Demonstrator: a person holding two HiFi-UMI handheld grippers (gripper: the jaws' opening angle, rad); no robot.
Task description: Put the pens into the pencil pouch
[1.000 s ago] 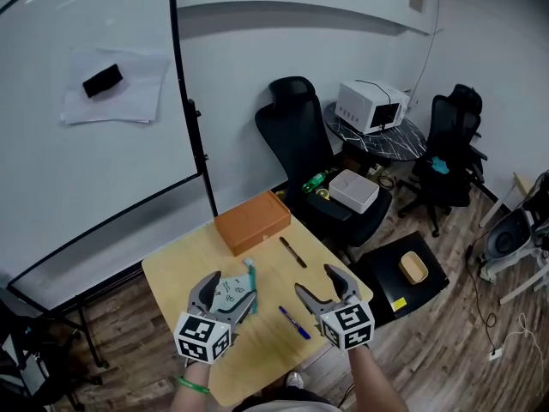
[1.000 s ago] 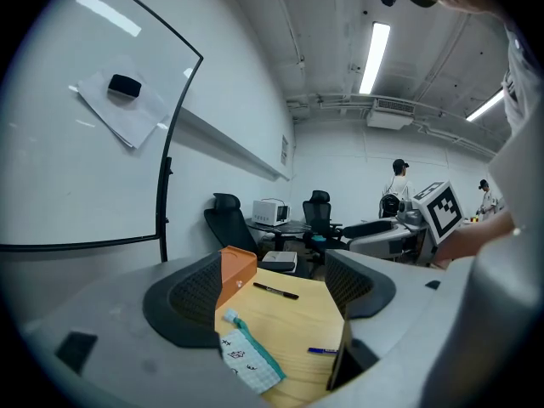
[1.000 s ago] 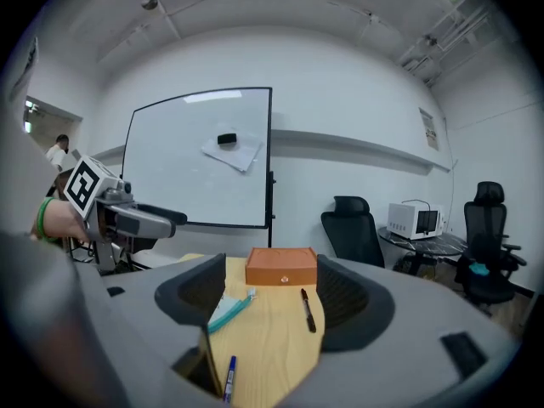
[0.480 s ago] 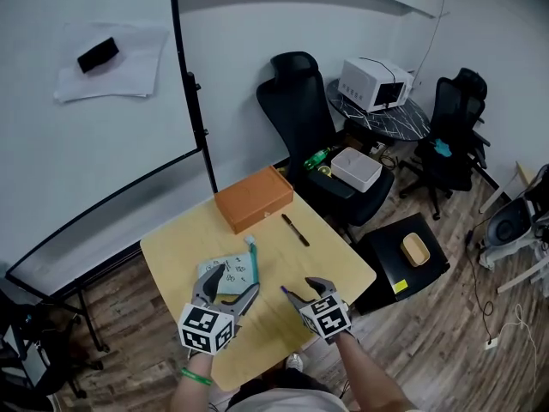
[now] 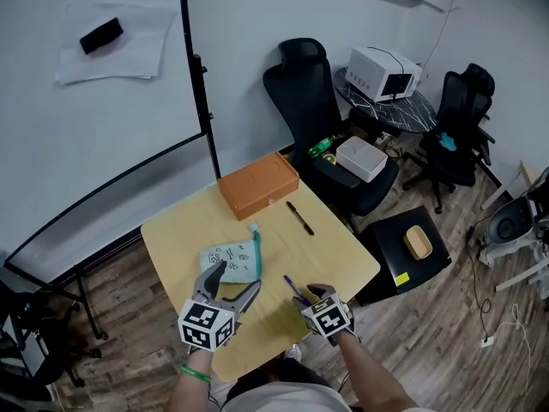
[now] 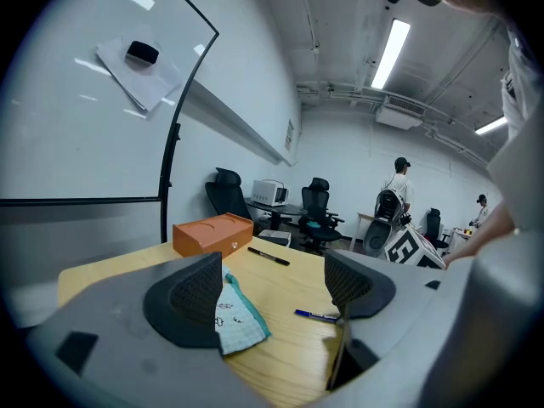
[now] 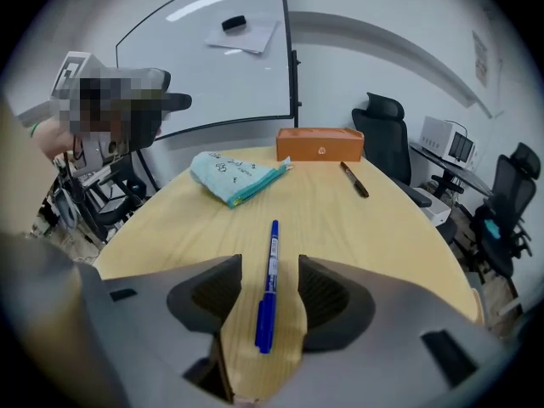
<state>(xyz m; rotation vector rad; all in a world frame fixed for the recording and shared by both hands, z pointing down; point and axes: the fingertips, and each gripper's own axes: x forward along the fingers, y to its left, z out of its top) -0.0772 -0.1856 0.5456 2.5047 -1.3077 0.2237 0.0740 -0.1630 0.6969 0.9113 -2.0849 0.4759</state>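
Both tongs gape — right tongs (image 7: pixel 269 266) astride the blue pen (image 7: pixel 264 317), left tongs (image 6: pixel 274 270) empty near the pouch (image 6: pixel 238 321).

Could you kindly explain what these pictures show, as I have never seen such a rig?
A person holds tongs in each hand; there is no robot. One camera looks down from the head; one rides on each pair of tongs. On the yellow wooden table lie an orange rectangular box, a black pen, a pale teal fabric pouch and a blue pen. The left tongs are open and empty beside the pouch. The right tongs are open astride the blue pen, gripping nothing.
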